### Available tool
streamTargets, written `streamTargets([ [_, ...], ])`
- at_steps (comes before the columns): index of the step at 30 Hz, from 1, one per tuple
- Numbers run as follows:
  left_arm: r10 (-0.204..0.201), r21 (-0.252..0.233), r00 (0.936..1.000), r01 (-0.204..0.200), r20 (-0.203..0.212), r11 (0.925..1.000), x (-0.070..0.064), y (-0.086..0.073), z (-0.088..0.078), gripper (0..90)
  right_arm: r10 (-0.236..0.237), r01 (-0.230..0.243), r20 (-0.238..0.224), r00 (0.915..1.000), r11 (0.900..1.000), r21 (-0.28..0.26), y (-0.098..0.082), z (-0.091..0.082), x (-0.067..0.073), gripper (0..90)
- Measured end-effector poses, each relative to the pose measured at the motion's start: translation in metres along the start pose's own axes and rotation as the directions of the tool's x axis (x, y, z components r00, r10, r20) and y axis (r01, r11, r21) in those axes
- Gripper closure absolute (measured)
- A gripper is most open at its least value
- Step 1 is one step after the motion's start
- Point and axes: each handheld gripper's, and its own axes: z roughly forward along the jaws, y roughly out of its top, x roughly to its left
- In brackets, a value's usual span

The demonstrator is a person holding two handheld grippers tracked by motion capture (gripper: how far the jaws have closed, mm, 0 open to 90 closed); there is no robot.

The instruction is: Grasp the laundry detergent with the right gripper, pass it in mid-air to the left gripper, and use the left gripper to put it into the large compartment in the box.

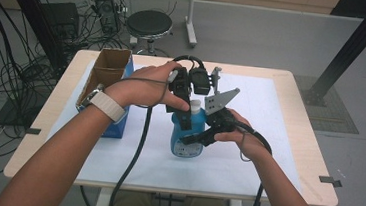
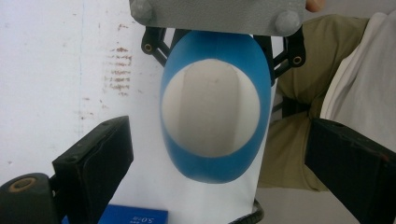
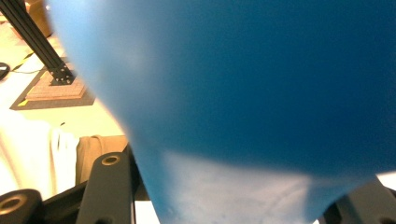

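A blue bottle with a white cap stands upright on the white sheet near the table's middle. My right gripper comes in from the right and is shut on the bottle's body; in the right gripper view the blue bottle sits close between the jaws. My left gripper points straight down over the bottle's top. From the left gripper view I look down on the white cap, and the left gripper is open, its jaws wide on either side without touching.
An open cardboard box stands at the table's left edge with a blue box against it. The white sheet covers most of the tabletop. Beyond the table are a stool, floor cables and a black post.
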Motion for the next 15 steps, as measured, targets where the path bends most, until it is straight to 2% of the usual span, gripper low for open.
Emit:
streamTargets([
  [15, 0.002, 0.001, 1.0000, -0.002, 0.000, 1.0000, 0.0006, 0.0001, 0.0003, 8.4, 0.002, -0.002, -0.002, 1.0000, 1.000, -0.002, -0.0004, -0.0001, -0.0002, 43.4],
])
